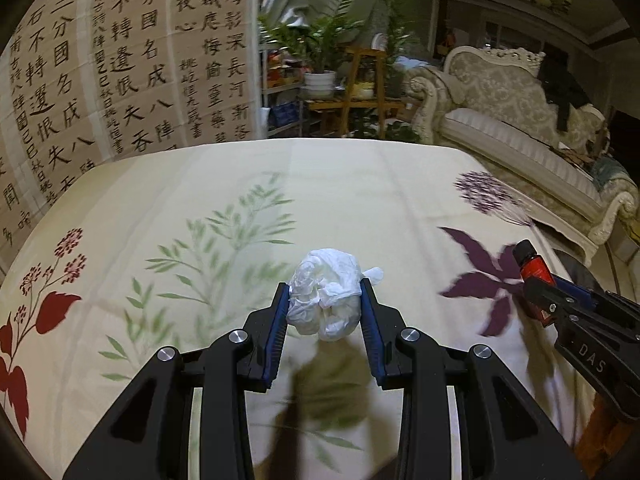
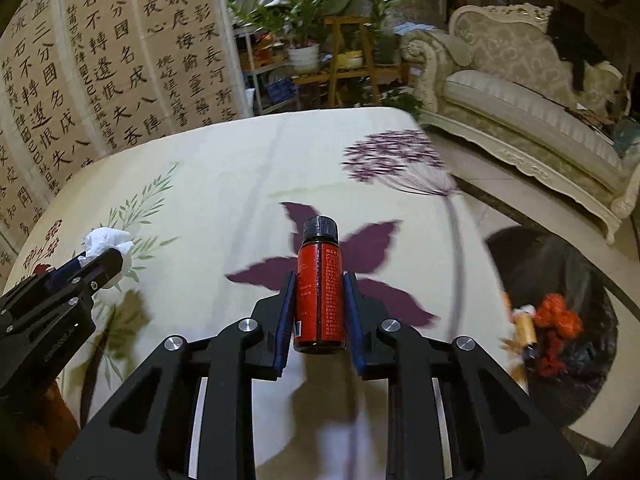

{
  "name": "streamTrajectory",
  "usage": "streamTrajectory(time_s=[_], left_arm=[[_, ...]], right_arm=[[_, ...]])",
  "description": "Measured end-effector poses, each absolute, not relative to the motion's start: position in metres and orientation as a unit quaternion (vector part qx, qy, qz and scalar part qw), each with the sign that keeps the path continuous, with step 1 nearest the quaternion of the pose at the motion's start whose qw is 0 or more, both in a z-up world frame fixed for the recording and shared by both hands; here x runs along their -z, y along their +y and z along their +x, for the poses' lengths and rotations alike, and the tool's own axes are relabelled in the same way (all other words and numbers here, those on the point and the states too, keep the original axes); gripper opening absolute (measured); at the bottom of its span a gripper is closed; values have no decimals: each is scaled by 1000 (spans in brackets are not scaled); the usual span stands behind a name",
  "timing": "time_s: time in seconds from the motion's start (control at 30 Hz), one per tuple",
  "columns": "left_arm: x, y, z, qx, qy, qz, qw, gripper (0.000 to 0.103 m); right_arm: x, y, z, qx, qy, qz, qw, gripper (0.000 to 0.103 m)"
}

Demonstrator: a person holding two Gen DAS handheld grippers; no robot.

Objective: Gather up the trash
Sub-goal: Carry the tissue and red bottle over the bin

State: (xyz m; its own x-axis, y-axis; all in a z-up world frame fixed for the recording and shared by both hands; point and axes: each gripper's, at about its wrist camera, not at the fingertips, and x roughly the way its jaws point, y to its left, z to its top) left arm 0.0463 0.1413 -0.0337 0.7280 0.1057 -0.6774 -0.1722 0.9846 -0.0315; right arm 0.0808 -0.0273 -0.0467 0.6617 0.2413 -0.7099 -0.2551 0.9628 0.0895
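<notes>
Left gripper (image 1: pixel 324 300) pinching crumpled white tissue (image 1: pixel 326 294) above floral tablecloth (image 1: pixel 224 184). At three o'clock, right gripper (image 2: pixel 319 280) clamped on red bottle (image 2: pixel 320 292), black bin (image 2: pixel 560 320) at its three o'clock.

Two wrist views, shared floral tablecloth (image 1: pixel 360 184)

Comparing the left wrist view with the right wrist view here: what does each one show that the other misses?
Only the left wrist view shows the dark red flower print at the cloth's left edge.

Only the right wrist view shows the black trash bag on the floor, with crumpled red scraps and a small brown bottle inside.

Both show the left tool shut on a crumpled white tissue wad, the right tool shut on a small red-labelled black-capped bottle, the cream floral tablecloth, the calligraphy screen and the ornate sofa.
</notes>
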Motion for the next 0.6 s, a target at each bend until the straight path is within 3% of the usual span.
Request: streamTrajectory(time_s=[0.6], left_arm=[[19,12,42,37,339,-9,940,35]], right_arm=[[31,-162,39,-20,346,37,937,23]])
